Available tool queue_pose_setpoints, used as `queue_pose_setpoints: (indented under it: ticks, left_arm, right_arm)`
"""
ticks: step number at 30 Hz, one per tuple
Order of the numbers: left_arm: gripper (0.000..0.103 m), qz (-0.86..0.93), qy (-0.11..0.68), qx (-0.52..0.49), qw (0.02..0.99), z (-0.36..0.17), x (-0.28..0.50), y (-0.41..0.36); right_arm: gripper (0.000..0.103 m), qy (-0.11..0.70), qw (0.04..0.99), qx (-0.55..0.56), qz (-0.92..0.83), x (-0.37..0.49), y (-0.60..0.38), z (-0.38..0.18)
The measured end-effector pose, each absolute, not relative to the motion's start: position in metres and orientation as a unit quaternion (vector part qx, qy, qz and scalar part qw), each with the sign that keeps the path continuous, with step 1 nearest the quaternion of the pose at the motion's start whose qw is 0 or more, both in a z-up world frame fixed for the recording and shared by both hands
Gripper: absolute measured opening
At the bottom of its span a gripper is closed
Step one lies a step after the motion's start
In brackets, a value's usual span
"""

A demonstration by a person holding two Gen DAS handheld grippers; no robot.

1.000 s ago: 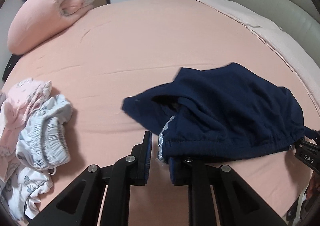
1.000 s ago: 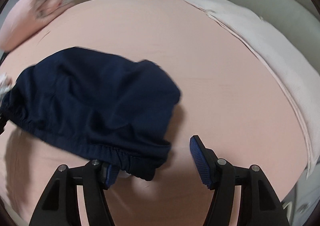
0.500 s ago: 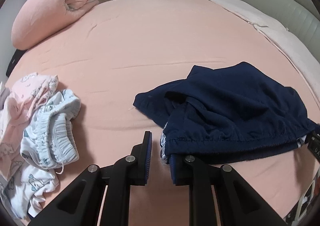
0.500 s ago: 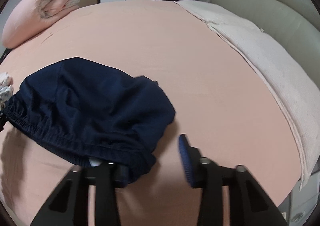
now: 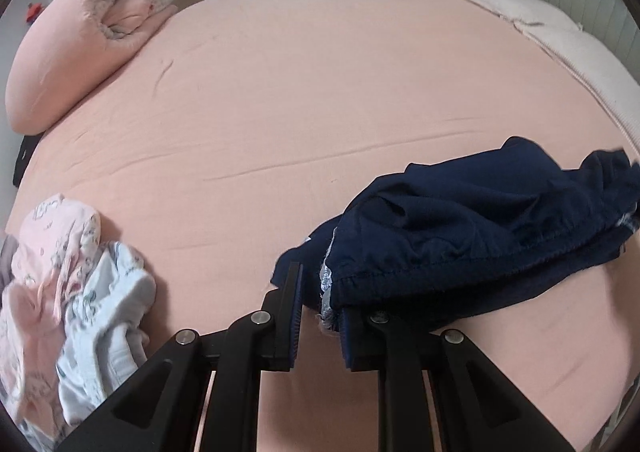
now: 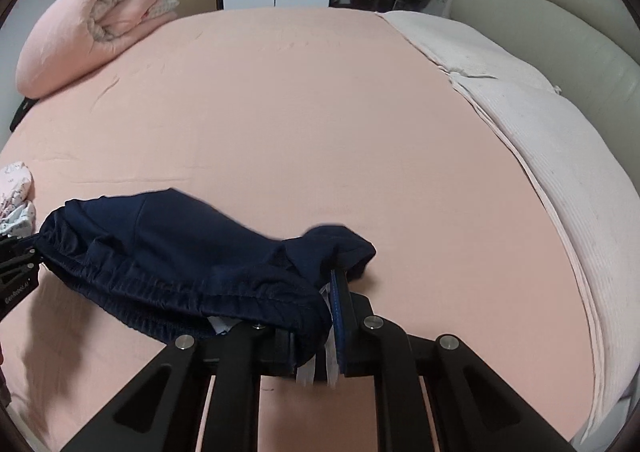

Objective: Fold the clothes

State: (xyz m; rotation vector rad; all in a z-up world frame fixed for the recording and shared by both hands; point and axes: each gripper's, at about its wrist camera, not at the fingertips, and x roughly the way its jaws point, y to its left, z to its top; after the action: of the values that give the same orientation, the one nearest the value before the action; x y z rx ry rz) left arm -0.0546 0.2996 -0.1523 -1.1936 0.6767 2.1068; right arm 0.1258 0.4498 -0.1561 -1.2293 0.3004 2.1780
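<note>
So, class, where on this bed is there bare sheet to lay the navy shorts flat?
The middle of the pink sheet lies bare, bordered by rolled quilt, pale blanket and navy shorts. The near-left corner is crowded with the laundry pile.

Both mounted low, just behind black gripper fingers, looking forward across the pink bed sheet (image 5: 280,100) toward the rolled pink duvet (image 5: 80,48) at the far left. Left wrist view set nearer the pile of pale clothes (image 5: 68,292); right wrist view nearer the grey headboard (image 6: 552,36). Shared by both: sheet, duvet (image 6: 96,36), navy shorts (image 5: 480,228) (image 6: 192,268) close up.
</note>
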Motion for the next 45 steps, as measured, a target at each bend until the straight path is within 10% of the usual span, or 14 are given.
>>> queue_pose_setpoints:
  ticks: [45]
  left_arm:
    - [0.015,0.815,0.240,-0.425,0.311,-0.155,0.065,0.206]
  right_arm:
    - [0.011,0.226,0.258,-0.491,0.801,0.222,0.403,-0.198]
